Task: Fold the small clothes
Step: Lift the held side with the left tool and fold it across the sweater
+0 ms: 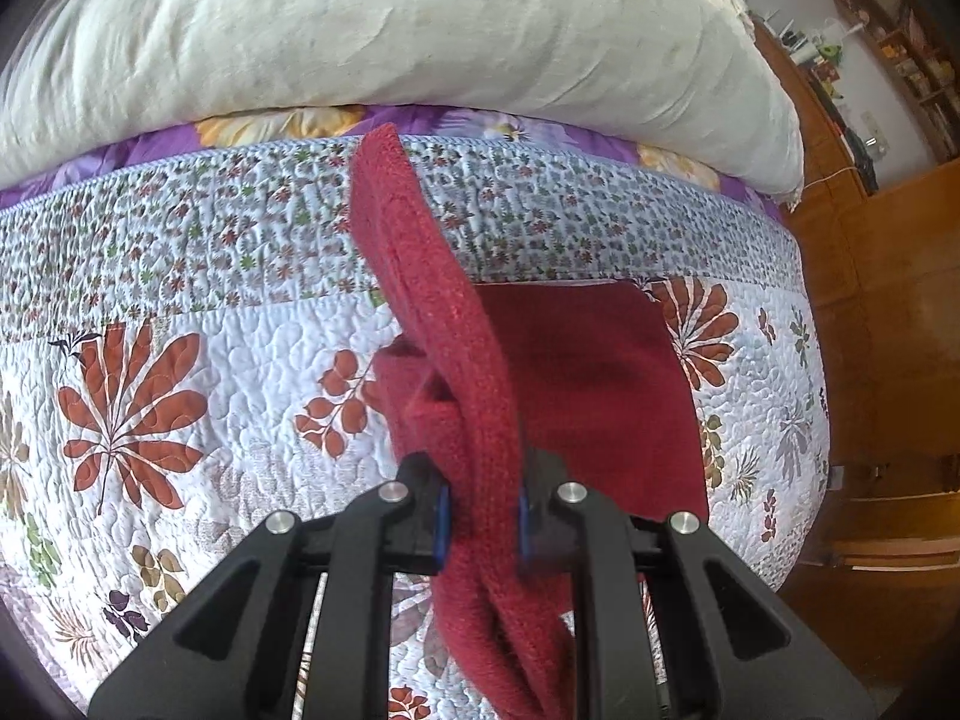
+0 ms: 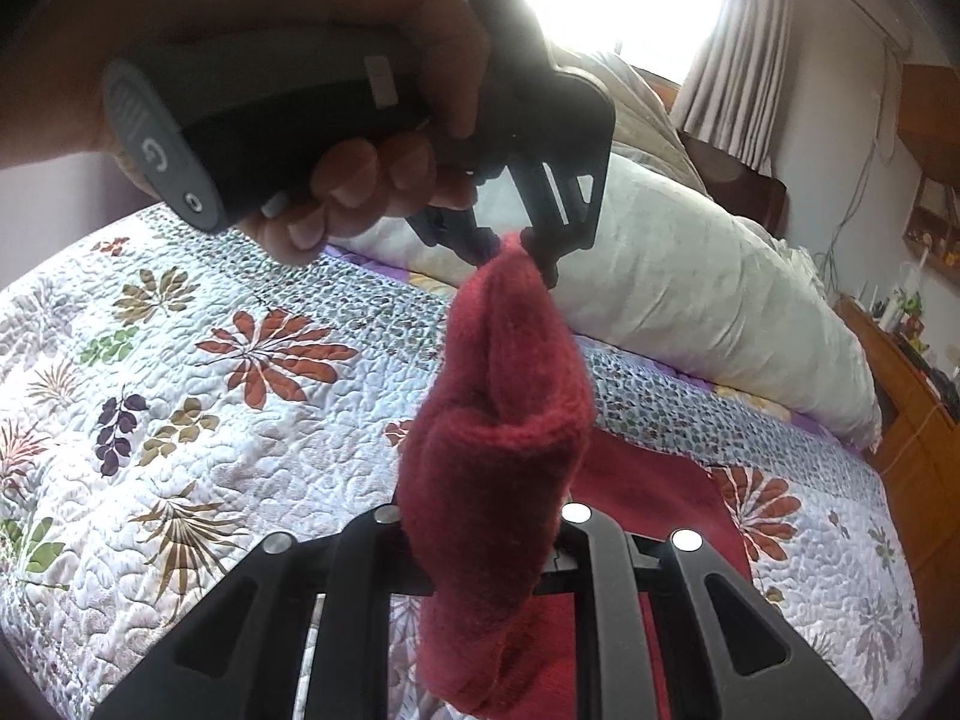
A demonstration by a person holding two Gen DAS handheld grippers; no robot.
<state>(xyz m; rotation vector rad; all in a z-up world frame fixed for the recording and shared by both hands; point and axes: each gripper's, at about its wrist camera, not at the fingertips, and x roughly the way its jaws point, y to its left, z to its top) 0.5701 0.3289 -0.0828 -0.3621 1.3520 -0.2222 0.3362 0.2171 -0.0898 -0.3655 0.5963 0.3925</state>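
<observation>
Both grippers, left (image 1: 480,510) and right (image 2: 480,546), were clamped on a red cloth (image 2: 504,396) lifted above the bed (image 2: 180,420), near its right edge. Another red cloth (image 1: 600,372) lay flat beneath. Folding appeared unfinished.

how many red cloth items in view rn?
2. One fuzzy dark red knit cloth hangs in the air, pinched between the left gripper and the right gripper. A second flat red cloth lies on the floral quilted bedspread beneath. More may be hidden.
</observation>
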